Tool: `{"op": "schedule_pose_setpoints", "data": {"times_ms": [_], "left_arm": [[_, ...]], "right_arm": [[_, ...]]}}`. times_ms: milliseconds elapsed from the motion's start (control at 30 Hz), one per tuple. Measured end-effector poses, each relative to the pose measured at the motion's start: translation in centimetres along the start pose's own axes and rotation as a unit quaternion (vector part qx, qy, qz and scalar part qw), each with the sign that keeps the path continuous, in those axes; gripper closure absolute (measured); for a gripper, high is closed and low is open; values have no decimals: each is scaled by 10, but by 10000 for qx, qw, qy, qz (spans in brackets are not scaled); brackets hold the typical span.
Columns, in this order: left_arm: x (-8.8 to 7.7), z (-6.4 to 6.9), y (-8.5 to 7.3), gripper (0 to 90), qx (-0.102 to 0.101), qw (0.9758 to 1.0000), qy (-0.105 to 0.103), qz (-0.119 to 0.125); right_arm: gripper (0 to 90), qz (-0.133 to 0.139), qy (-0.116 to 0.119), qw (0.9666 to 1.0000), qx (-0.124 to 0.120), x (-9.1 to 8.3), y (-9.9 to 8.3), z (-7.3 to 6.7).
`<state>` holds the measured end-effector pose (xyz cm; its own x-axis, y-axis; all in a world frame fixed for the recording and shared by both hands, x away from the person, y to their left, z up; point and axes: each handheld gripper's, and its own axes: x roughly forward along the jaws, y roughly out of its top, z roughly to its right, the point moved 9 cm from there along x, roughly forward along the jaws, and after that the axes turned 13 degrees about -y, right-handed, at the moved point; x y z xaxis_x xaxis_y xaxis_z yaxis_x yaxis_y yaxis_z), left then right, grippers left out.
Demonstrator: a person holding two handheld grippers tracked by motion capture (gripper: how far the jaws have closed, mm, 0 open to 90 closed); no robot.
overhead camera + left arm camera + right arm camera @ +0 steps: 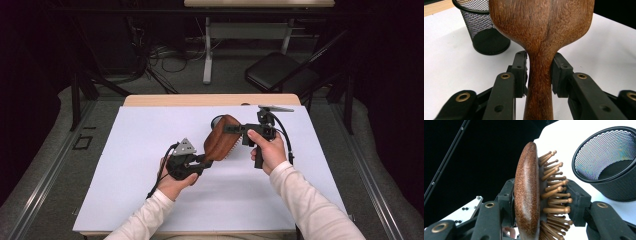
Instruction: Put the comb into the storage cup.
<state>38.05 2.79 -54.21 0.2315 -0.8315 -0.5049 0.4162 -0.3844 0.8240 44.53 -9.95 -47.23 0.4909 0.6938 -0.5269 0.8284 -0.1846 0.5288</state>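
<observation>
Wooden and dark brown, the brush [220, 140] hangs in the air over the middle of the white mat [125, 190], passed between your two hands. Your right gripper [541, 200] is clamped across the head, one jaw on the smooth back, the other pressing into the pegs [555, 192]. Your left gripper [539, 73] straddles the handle just under the head; a thin gap shows beside the left jaw, so it reads as loosened, bracketing the handle more than squeezing it. If the aim is to drop the brush into the mesh cup [609, 162], which stands on the mat just behind the head, let the right gripper carry the whole weight before the left one backs off, and draw the left jaws straight off the handle so they do not twist it. Keep the right clamp firm, since pegs give under pressure and the head could pivot. Then tip the handle down toward the cup's mouth rather than the wide head. From above, the brush and your right hand [270, 150] cover most of the cup, so its rim [216, 119] barely peeks out at the head's far side. You cannot see the handle's end, cut off at the bottom of the left gripper view.
</observation>
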Motion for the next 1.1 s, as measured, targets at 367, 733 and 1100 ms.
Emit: {"op": "schedule_pose_setpoints", "data": {"times_ms": [367,733,1100], "left_arm": [[-1,-2,0,621,-68,10000,38,49],[-1,-4,0,518,-99,9999,84,64],[2,-3,1,365,-35,9999,54,112]], "right_arm": [[493,-9,-38,10000,15,0,1,2],[493,24,-115,9999,0,0,3,6],[494,85,-245,9997,-31,-3,7,13]]}}
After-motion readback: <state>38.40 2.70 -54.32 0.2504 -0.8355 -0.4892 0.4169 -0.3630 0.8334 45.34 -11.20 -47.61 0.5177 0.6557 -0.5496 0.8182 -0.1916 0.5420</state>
